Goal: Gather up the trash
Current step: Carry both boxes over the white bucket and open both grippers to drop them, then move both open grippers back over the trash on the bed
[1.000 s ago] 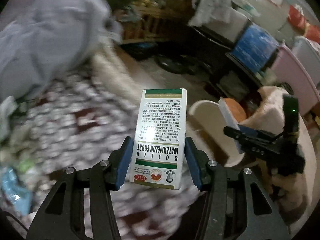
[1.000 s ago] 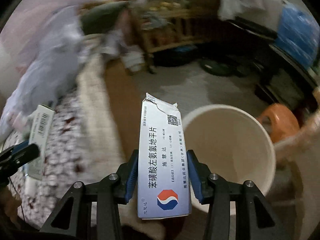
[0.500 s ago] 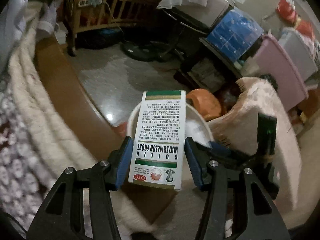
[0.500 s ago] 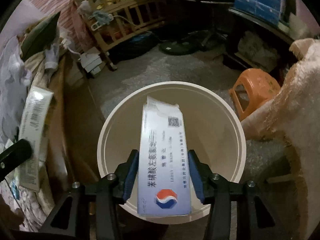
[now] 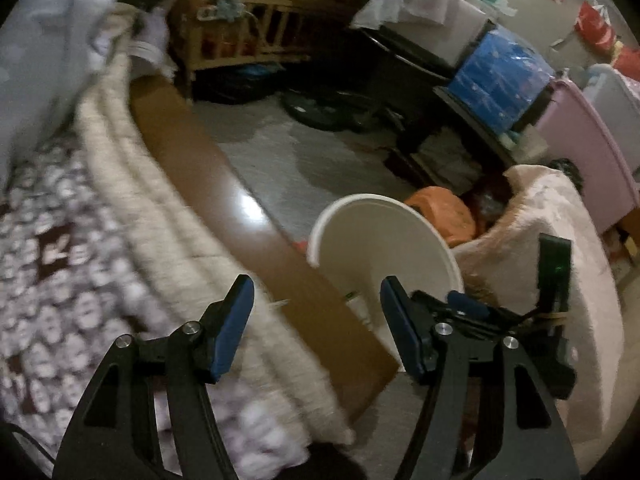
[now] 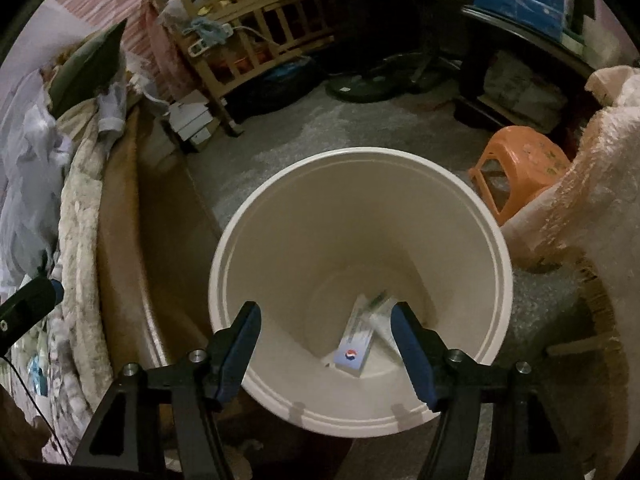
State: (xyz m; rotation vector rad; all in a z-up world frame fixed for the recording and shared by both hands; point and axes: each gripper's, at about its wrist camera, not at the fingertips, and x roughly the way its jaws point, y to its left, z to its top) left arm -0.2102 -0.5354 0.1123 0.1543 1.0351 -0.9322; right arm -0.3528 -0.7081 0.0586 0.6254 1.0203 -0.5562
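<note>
My right gripper [image 6: 324, 320] hangs right over the mouth of a white bucket [image 6: 360, 155]; its jaws are opening and nothing is between them. A white-and-blue medicine box [image 6: 354, 346] lies at the bucket's bottom. A second, blurred white box [image 6: 376, 306] with green on it is beside it. My left gripper [image 5: 318, 308] stands by the bed's edge, left of the bucket [image 5: 360, 201]. Its jaws are opening too, with nothing between them. One left finger [image 6: 32, 306] shows at the right wrist view's left edge.
A brown wooden bed board [image 5: 224, 200] and a cream quilt [image 5: 132, 200] run along the left. An orange stool [image 6: 520, 160] and a fluffy pink blanket [image 6: 592, 200] flank the bucket on the right. A wooden crib [image 6: 248, 40] and a fan base [image 6: 372, 88] stand farther back.
Both grippers have opened and let go of their boxes. The blue-and-white box now lies in the bucket. The left gripper's green-and-white box has left its jaws.
</note>
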